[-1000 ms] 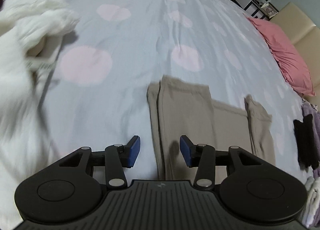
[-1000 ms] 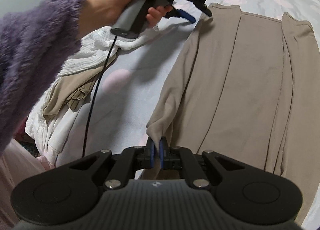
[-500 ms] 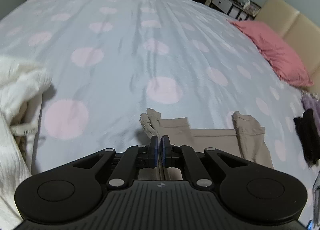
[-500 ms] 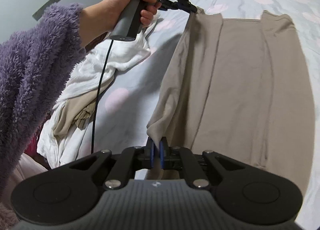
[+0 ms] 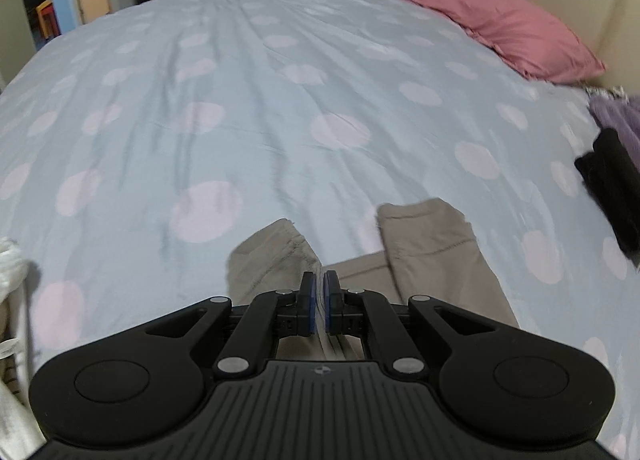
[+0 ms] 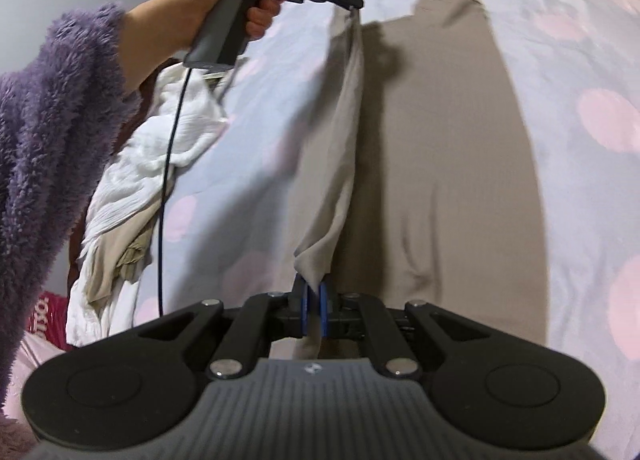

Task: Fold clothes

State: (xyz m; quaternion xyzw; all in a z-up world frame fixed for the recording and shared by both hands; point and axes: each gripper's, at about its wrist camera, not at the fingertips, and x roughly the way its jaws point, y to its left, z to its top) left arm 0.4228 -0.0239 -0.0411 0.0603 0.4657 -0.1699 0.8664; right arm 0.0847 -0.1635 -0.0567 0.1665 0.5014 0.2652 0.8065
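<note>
A beige garment (image 6: 448, 148) lies spread on the polka-dot bed sheet (image 5: 280, 100). My right gripper (image 6: 314, 300) is shut on its near left edge. My left gripper (image 5: 319, 292) is shut on the far end of the same edge, and it also shows in the right wrist view (image 6: 352, 4), held by a hand in a purple fuzzy sleeve. The edge between the two grippers is lifted off the bed and hangs as a fold. In the left wrist view the garment (image 5: 432, 252) shows just past the fingers.
A heap of white and beige clothes (image 6: 152, 164) lies left of the garment. A pink pillow (image 5: 504, 24) rests by the cream headboard. Dark and purple folded clothes (image 5: 612, 180) sit at the right edge of the bed. A cable (image 6: 168, 180) hangs from the left gripper.
My left gripper closed on the garment's far edge. Both grippers have since raised that left edge off the bed, and the left wrist view has tilted up.
</note>
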